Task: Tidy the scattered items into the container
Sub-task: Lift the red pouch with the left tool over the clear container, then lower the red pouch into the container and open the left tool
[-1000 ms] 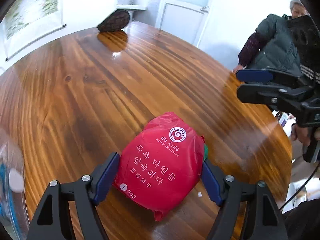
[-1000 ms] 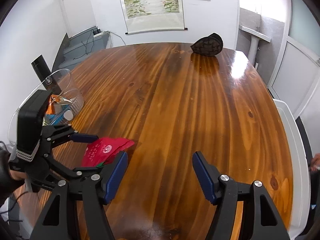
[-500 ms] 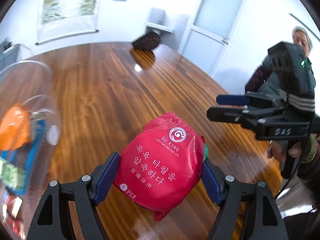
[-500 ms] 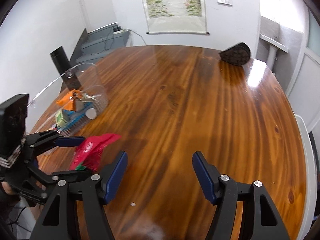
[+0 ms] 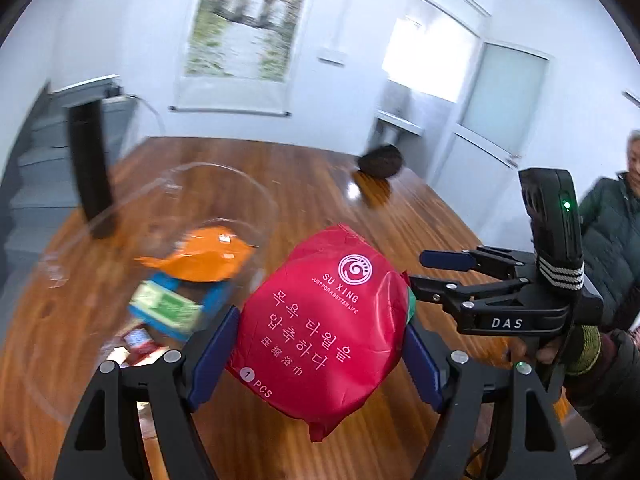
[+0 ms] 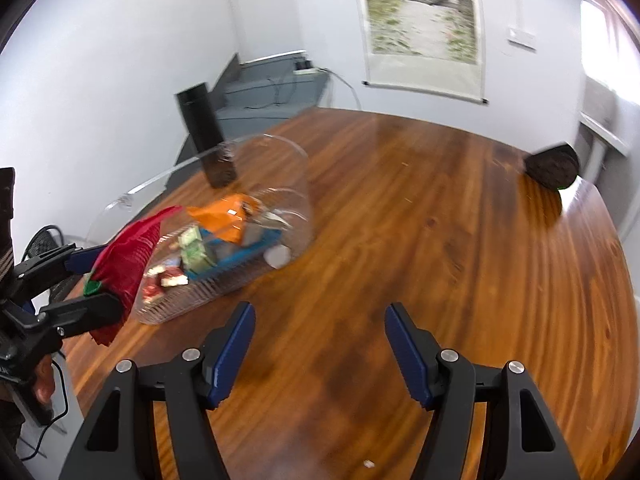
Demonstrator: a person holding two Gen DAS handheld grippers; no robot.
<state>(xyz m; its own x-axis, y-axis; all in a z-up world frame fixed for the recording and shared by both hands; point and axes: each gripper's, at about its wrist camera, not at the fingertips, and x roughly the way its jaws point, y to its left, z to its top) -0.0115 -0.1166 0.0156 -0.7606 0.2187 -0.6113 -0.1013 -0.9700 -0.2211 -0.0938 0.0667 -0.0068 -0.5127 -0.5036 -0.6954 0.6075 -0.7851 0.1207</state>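
My left gripper [image 5: 316,356] is shut on a red towel packet [image 5: 324,328] with white Korean lettering and holds it in the air, right of the clear plastic container [image 5: 248,188]. In the right wrist view the left gripper [image 6: 88,280] and the packet [image 6: 128,256] hang at the container's [image 6: 296,160] near left end. The container holds an orange packet [image 5: 200,256], a blue box [image 6: 244,252], a green box [image 5: 164,304] and small red wrappers [image 6: 160,280]. My right gripper [image 6: 320,344] is open and empty above bare wood; it also shows in the left wrist view [image 5: 440,276].
A black cylinder [image 6: 204,136] stands behind the container. A dark pouch [image 6: 554,166] lies at the far right table edge. A person in a green jacket [image 5: 612,240] stands at the right. The brown wooden table [image 6: 440,240] is long with curved edges.
My left gripper has swung left with the red packet, bringing the container into full view beside it. My right gripper has turned left toward the container and stayed open.
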